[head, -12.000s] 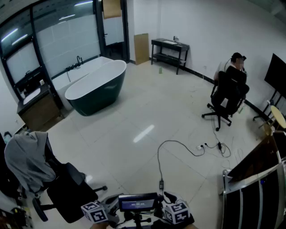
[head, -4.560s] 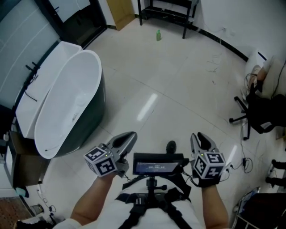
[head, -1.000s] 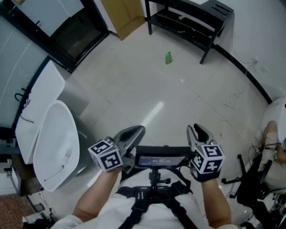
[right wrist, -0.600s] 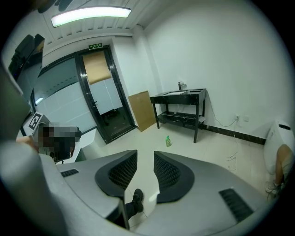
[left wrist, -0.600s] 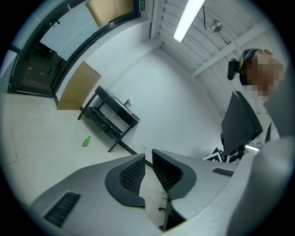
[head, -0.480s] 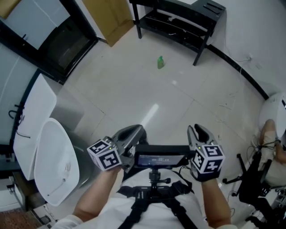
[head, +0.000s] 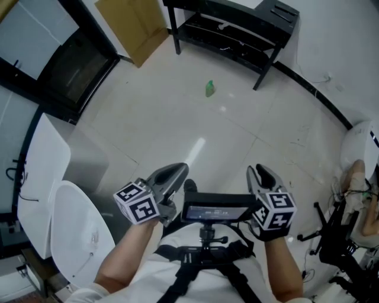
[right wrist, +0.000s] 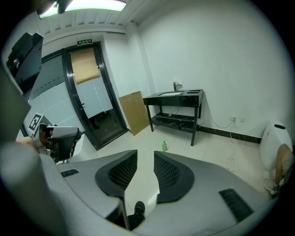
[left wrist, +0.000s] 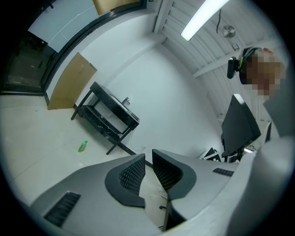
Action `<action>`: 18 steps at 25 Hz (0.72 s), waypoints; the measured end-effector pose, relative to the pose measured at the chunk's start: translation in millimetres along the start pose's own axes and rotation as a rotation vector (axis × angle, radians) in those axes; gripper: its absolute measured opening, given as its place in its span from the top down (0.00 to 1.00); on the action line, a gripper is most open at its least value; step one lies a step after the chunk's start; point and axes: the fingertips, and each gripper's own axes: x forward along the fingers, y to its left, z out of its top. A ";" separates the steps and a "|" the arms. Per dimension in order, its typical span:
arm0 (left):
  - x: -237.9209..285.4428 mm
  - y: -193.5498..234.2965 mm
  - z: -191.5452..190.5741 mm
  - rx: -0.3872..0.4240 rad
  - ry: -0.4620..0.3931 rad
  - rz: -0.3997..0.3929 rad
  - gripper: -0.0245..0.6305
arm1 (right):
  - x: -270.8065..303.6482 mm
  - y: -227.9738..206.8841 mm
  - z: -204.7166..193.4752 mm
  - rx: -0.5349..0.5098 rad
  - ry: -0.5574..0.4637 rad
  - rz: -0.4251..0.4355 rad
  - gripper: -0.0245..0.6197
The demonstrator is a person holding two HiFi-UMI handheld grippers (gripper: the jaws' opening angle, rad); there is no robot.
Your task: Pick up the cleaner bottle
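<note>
Cleaner bottle (head: 209, 89), print too small; left hand-held gripper (head: 179, 172) and right hand-held gripper (head: 260, 173) jaws apart, empty

The room is being lit brightly and evenly by ceiling strip lights (left wrist: 203, 17). A pale streak of glare is being thrown across the glossy floor (head: 154, 100) in the head view. Both gripper views are being bent strongly and darkened at their rounded edges.

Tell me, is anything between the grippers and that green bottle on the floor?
Nothing visible. The green bottle stands alone on the floor by the black table; only bare tiles lie between it and the left gripper and right gripper.
</note>
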 end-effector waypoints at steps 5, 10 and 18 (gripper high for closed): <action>5.0 23.1 25.6 -0.003 0.014 -0.031 0.89 | 21.2 11.7 19.2 0.003 -0.013 -0.029 0.79; 4.7 46.7 46.5 -0.002 0.028 -0.053 0.89 | 42.0 23.0 35.2 0.024 -0.027 -0.058 0.79; 12.6 70.3 64.3 0.010 0.032 -0.044 0.89 | 69.4 25.4 45.3 0.033 -0.031 -0.054 0.79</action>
